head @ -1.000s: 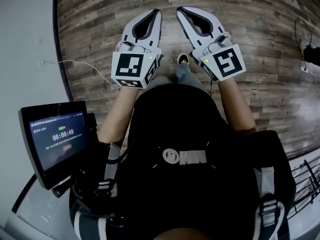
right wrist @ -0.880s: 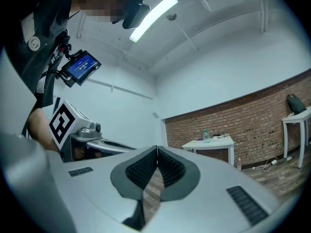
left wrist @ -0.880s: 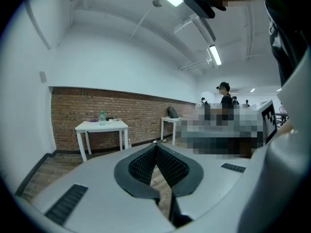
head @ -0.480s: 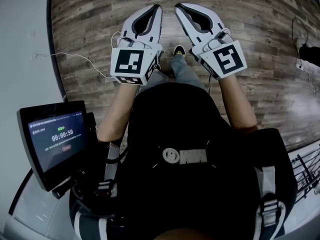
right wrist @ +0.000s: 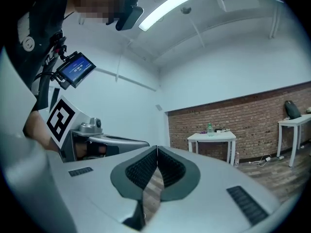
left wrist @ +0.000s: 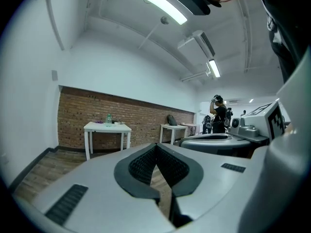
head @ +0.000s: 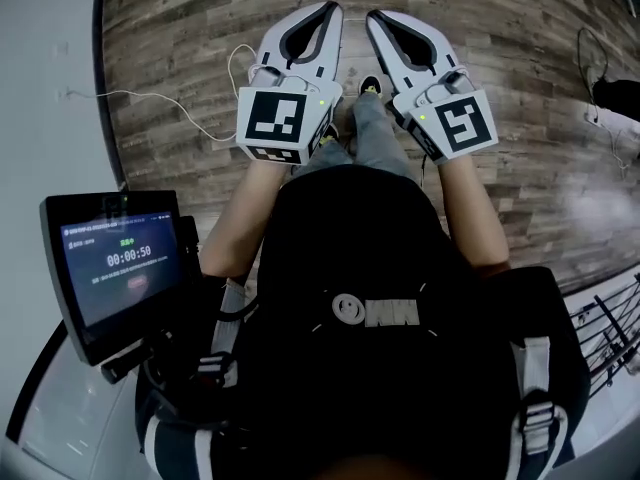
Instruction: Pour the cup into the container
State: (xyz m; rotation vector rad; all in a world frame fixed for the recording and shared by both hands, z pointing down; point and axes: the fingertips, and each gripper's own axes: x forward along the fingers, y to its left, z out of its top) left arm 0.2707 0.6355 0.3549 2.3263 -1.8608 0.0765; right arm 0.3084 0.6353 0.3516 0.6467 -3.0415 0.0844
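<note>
A small green thing [left wrist: 108, 120] stands on a white table [left wrist: 107, 126] by the brick wall [left wrist: 73, 114], far across the room. It is too small to tell if it is the cup. Some other tiny things sit beside it on the table top. A second white table [left wrist: 172, 127] stands further along the wall, and another person [left wrist: 218, 114] stands well past it.

Both grippers are far from that table and point out over the wooden floor [head: 180, 48]. The left gripper [head: 332, 10] is clenched, with its dark pads tip to tip and nothing between them. The right gripper [head: 377, 16] is clenched too, and it is empty as well. They are side by side, close but not touching.

Since a second ago, both grippers sit a bit more to the right in the head view. The floor under them has slid along. The white cable [head: 150, 100] on the floor now lies closer to the left gripper. The wearer's shoe [head: 370, 86] now shows up between the two grippers, and more of the leg [head: 368, 133] shows behind it. The clock on the screen [head: 115, 268] at the wearer's left side has gone up by one. Both grippers are shut just as before.
</note>
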